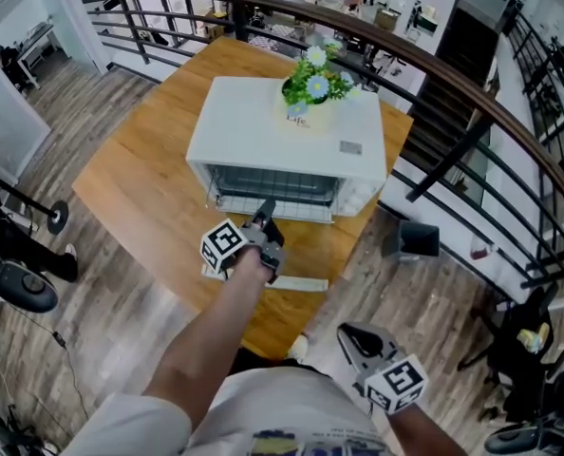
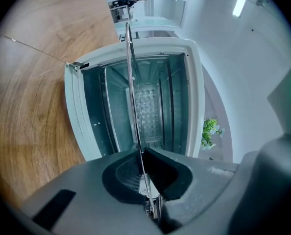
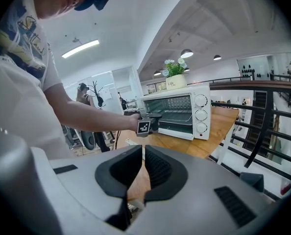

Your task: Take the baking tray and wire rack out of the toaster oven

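A white toaster oven (image 1: 263,131) stands on a wooden table (image 1: 140,183), its door folded down. My left gripper (image 1: 265,211) is at the oven's mouth. In the left gripper view it (image 2: 143,153) is shut on a thin metal edge (image 2: 133,97), seen edge-on, that runs out of the oven cavity (image 2: 150,106); whether it is the tray or the wire rack I cannot tell. My right gripper (image 1: 350,334) hangs low beside the person's body, away from the table. Its jaws (image 3: 143,155) are shut with nothing between them. The oven (image 3: 184,109) and the left gripper (image 3: 150,124) also show in the right gripper view.
A potted plant (image 1: 310,93) sits on the oven's top. A flat white strip (image 1: 296,282) lies on the table near its front edge. A dark metal railing (image 1: 472,112) curves behind and to the right of the table. Office chairs stand at the left.
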